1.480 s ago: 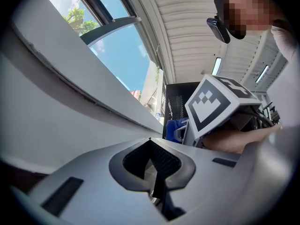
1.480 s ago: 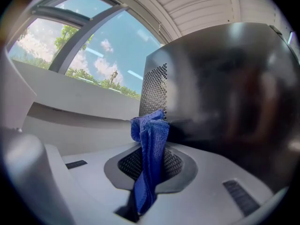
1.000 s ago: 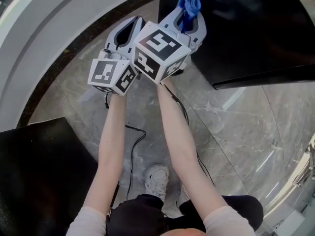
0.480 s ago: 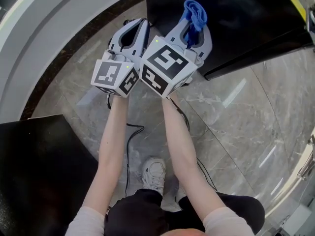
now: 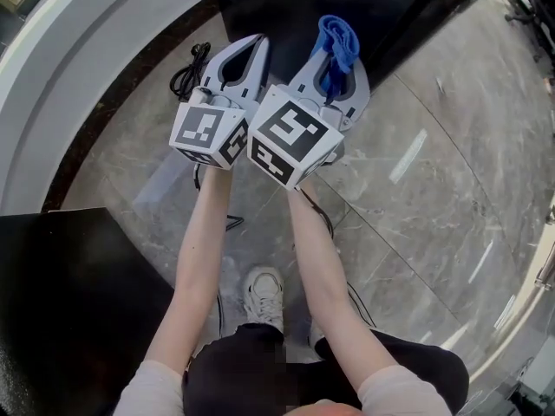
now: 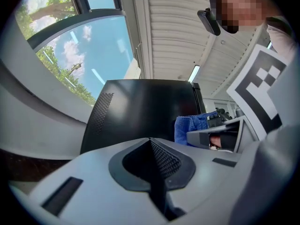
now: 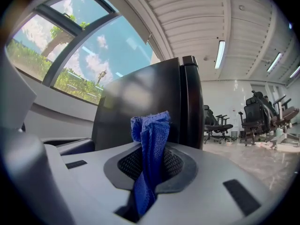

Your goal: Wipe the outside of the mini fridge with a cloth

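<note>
Starting at the far left, a coiled black cable (image 5: pixel 186 72) lies on the marble floor (image 5: pixel 416 198) just outboard of the left claw (image 6: pixel 150 144), clear of the work. That claw has its jaws pressed together with nothing between them. It looks to be a spare for now, held close beside its partner. Straight ahead of both claws stands the black mini fridge (image 7: pixel 140 102), near but, as far as I can tell, not yet touched. Just to the right, the right claw (image 7: pixel 149 163) is clamped on the blue cloth (image 7: pixel 151 125). A bunched tuft stands proud beyond its tips, probably so fabric rather than plastic meets the fridge wall. Farther right, office chairs (image 7: pixel 255 114) stand well apart.
</note>
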`<act>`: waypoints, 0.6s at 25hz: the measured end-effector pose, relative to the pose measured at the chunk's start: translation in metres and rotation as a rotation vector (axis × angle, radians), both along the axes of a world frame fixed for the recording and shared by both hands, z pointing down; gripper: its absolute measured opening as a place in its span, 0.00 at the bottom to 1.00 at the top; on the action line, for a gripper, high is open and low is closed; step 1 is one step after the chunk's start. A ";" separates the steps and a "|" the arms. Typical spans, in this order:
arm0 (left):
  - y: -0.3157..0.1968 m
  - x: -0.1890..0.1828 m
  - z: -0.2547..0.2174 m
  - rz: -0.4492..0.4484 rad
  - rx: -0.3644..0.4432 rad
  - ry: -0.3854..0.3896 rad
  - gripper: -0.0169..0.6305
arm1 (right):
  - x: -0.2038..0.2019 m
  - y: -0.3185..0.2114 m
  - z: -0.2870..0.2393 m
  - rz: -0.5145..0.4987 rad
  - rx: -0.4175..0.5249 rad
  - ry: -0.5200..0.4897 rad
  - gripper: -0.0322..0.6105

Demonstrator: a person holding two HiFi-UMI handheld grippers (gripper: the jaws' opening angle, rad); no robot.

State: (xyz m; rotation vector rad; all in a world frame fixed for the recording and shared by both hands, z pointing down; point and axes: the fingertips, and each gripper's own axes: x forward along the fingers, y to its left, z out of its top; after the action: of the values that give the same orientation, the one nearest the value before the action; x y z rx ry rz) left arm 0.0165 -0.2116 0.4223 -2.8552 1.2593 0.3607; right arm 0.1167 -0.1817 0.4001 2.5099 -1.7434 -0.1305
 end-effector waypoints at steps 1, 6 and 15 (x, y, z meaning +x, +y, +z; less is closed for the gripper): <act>0.003 0.007 -0.002 0.012 0.003 0.000 0.03 | 0.004 0.005 -0.001 0.003 0.000 0.007 0.15; 0.022 0.036 0.005 0.057 0.004 -0.051 0.03 | 0.021 0.022 -0.001 0.018 -0.003 -0.022 0.15; 0.026 0.028 -0.001 0.043 -0.009 0.005 0.03 | 0.038 0.037 0.001 0.037 -0.010 -0.010 0.15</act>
State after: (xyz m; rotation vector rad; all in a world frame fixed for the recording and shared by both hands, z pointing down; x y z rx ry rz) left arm 0.0449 -0.1851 0.4214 -2.8942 1.2050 0.3639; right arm 0.1549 -0.1445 0.4008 2.5389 -1.6958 -0.1068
